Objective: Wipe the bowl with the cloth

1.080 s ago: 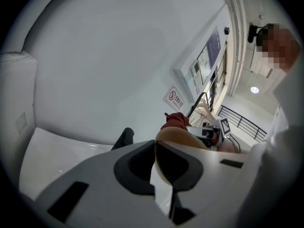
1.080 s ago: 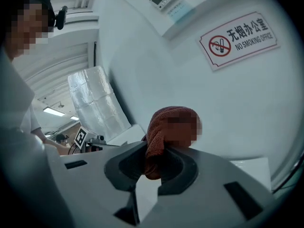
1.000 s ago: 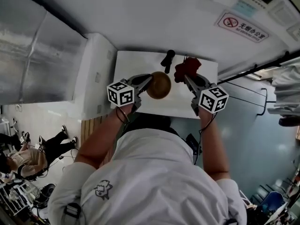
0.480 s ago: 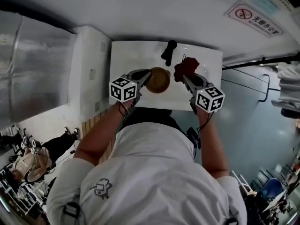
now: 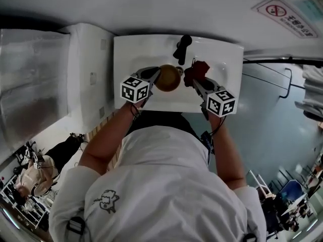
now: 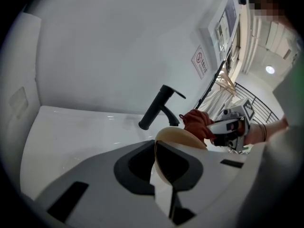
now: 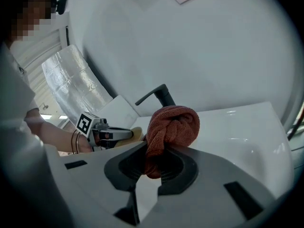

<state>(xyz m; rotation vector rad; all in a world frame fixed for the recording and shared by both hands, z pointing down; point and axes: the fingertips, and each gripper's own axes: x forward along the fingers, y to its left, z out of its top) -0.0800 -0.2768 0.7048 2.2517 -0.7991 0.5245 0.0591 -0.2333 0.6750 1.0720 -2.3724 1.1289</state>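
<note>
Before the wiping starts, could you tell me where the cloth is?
Head view: the cloth is clamped in the right gripper over the sink, just right of the bowl.

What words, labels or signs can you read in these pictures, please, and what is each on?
Wall sign: red no-smoking symbol beside a line of characters, too blurred to read.
Shirt emblem: a drawing, no legible words.
No other text is legible.

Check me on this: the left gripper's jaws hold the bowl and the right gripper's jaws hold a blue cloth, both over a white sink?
Not blue: the cloth is rust red, as the right gripper view shows. The left gripper does hold the bowl, the right gripper the cloth, over the white sink.
</note>
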